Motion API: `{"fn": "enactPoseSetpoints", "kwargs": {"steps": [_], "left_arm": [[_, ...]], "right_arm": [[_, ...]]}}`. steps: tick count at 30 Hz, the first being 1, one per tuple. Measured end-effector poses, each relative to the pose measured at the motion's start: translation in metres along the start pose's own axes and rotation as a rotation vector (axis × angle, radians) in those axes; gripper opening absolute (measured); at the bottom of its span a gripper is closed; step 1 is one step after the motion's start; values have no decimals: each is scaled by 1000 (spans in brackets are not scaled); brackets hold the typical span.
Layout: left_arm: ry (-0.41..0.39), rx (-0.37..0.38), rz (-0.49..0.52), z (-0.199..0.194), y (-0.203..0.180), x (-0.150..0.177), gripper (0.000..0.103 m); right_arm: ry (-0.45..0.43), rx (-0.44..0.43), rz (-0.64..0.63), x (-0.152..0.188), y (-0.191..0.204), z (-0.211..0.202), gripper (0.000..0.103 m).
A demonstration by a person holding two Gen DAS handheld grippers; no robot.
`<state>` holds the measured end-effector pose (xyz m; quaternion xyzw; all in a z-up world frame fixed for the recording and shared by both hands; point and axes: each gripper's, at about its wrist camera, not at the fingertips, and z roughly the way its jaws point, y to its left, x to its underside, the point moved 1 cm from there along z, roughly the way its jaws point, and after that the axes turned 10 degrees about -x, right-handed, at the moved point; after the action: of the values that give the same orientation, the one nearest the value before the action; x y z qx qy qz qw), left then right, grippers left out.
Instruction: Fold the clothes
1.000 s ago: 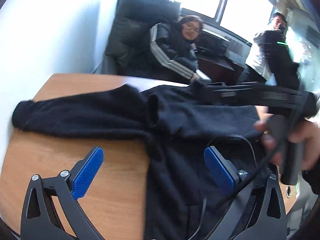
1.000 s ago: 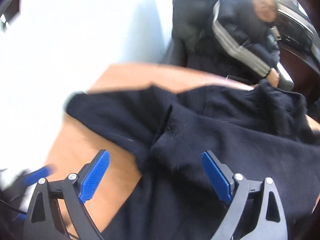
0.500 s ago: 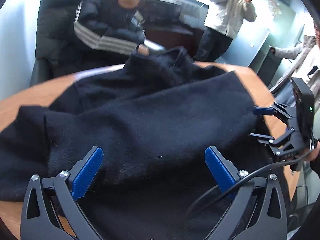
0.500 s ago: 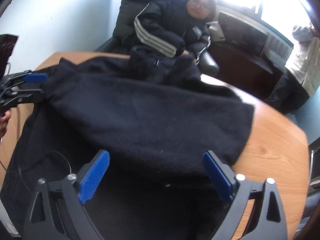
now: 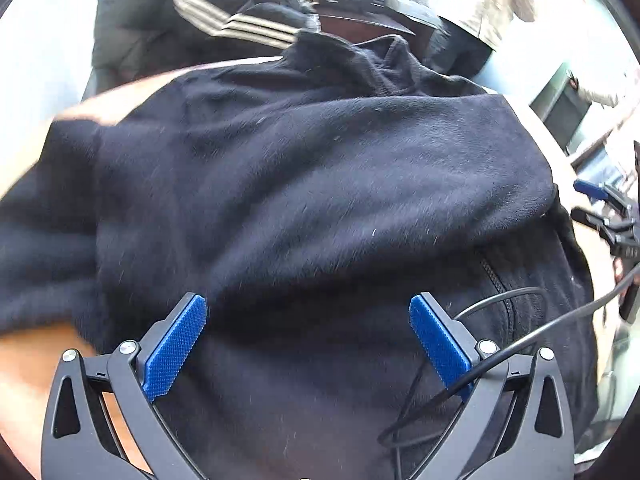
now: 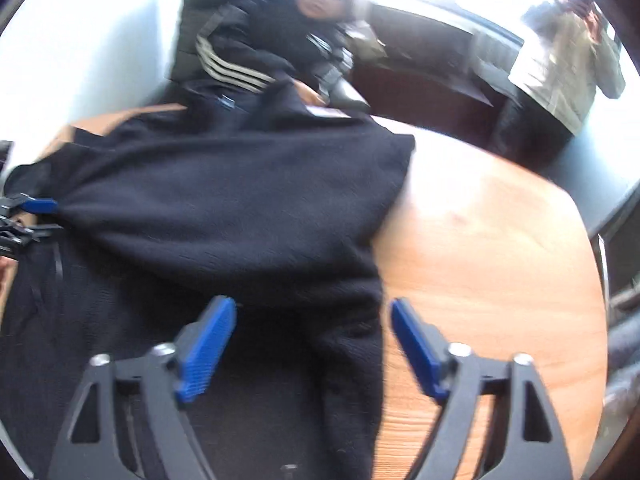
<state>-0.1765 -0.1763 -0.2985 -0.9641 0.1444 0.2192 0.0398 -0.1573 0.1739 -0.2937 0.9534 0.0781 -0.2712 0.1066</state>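
Observation:
A black fleece jacket [image 5: 320, 184] lies spread on the wooden table [image 6: 492, 248], a sleeve folded across its body [image 6: 240, 208]. My left gripper [image 5: 308, 332] is open and empty, low over the jacket's near part. My right gripper [image 6: 312, 336] is open and empty, straddling the jacket's right edge just below the folded sleeve. The right gripper shows at the right edge of the left wrist view [image 5: 604, 208]; the left gripper shows at the left edge of the right wrist view [image 6: 28, 216]. The collar [image 5: 360, 60] lies at the far side.
A seated person in a striped black jacket [image 6: 280, 44] is in a chair behind the table. A standing person in a light coat [image 6: 568, 64] is at the far right. A black cable [image 5: 500, 352] trails across the jacket by my left gripper.
Both grippers have come down closer to the jacket. The right gripper has shifted right to the jacket's edge, and its jaws have narrowed a little.

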Motion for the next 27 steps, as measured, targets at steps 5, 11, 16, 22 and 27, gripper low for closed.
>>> {"fn": "enactPoseSetpoints", "kwargs": {"steps": [5,11,16,22,27], "left_arm": [[5,-13,-62,-11,17,10,100],[-89,-50,-29,-80,18,34,103],[-190,-124,-148,-150,49,39,103],[-179,-283,-486,-198,149,71,103],[-139,-251,-698,-178,252,92,103]], "right_arm": [[136,18,-11,24,6,35,89],[171,177,-5,28,-12,-2,87],[-10,70,-269,-38,87,-63,94],[-215,-116,-461,-104,240,-58,96],[-282,-210,-481,-126,318,-32,96]]}}
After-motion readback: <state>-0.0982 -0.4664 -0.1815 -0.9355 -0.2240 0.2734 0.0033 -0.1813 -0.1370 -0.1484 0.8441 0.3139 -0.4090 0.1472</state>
